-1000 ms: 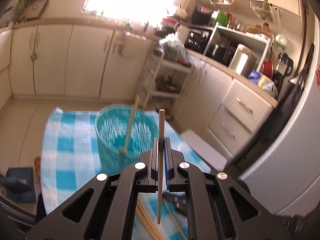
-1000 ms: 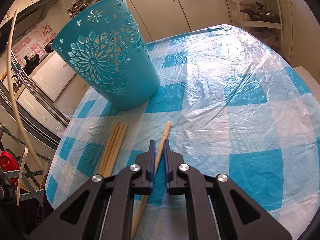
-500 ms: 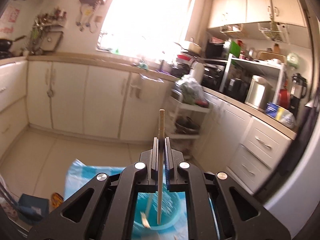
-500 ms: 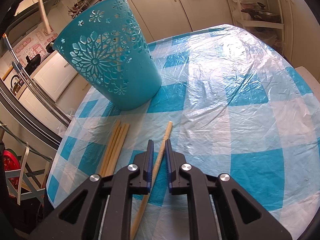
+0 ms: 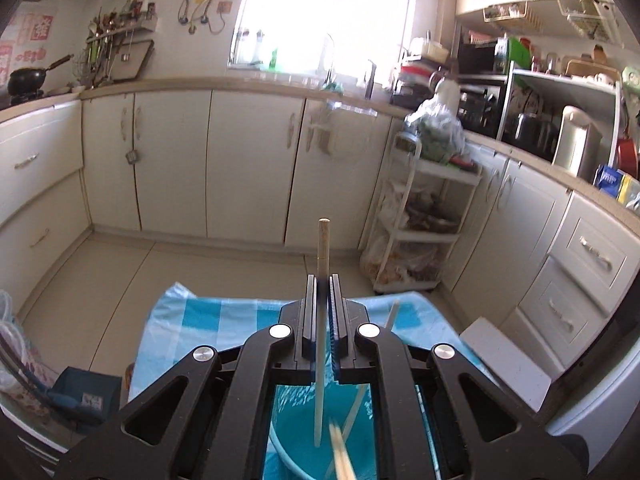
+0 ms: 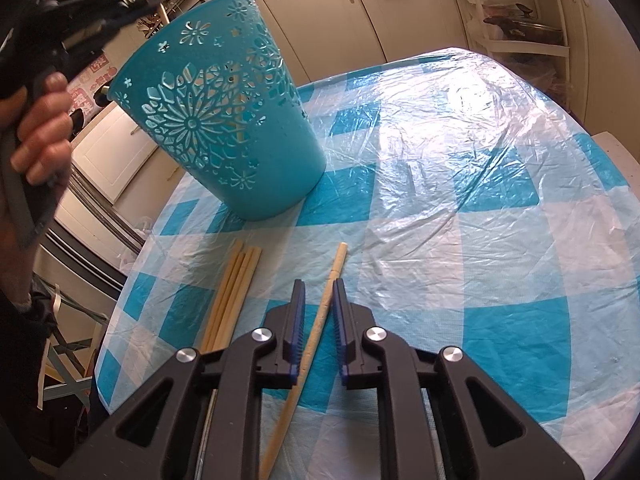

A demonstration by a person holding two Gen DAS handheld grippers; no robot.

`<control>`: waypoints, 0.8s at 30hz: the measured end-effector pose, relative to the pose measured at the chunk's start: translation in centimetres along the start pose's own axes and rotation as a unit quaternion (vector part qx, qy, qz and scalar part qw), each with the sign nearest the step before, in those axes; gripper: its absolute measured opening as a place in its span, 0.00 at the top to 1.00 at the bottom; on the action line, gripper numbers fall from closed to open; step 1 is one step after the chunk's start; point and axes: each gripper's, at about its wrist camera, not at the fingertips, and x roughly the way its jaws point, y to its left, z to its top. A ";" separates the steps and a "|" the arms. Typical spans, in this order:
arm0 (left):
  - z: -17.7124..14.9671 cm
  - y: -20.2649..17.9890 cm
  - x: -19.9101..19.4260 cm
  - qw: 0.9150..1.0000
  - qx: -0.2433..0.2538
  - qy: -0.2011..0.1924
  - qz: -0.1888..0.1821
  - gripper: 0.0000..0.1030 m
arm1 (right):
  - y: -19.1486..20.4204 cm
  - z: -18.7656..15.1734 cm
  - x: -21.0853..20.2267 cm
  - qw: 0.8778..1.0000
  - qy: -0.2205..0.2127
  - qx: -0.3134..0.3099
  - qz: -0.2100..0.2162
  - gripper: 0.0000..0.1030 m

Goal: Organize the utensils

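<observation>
A slim pale wooden chopstick (image 5: 322, 320) stands upright, clenched between the fingers of the left gripper (image 5: 322, 292), its lower tip hanging over the open mouth of the teal plastic basket with cut-out flower patterns (image 6: 224, 120). Other pale sticks (image 5: 352, 412) already lean inside that basket. The basket stands on the worktop under a blue-and-white checked plastic cloth (image 6: 460, 200). Near its base lies a bundle of wooden chopsticks (image 6: 232, 292), and just beside them a single rough beige chopstick (image 6: 320, 320) lies flat between the fingers of the right gripper (image 6: 319, 304), which are released and opening around it. A person's hand (image 6: 40, 132) grips the left tool's handle.
</observation>
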 end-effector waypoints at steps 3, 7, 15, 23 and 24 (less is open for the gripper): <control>-1.4 0.3 0.6 1.000 0.002 0.022 0.003 0.94 | 0.0 0.0 0.0 1.000 0.000 0.000 0.000 0.86; -2.6 1.2 0.0 0.999 -0.003 0.033 0.007 0.75 | 0.0 0.0 0.0 1.000 0.000 0.000 0.000 0.86; -6.0 5.6 -4.0 0.997 -0.051 0.023 0.044 0.38 | 0.1 0.0 0.0 1.000 0.000 -0.004 -0.003 0.86; -14.3 9.3 -3.1 0.987 -0.094 0.108 0.077 0.35 | 2.8 -0.7 0.2 0.995 -0.001 -0.069 -0.076 0.86; -15.3 9.1 -2.7 0.985 -0.093 0.121 0.077 0.35 | 3.2 -0.8 0.2 0.993 0.000 -0.082 -0.085 0.86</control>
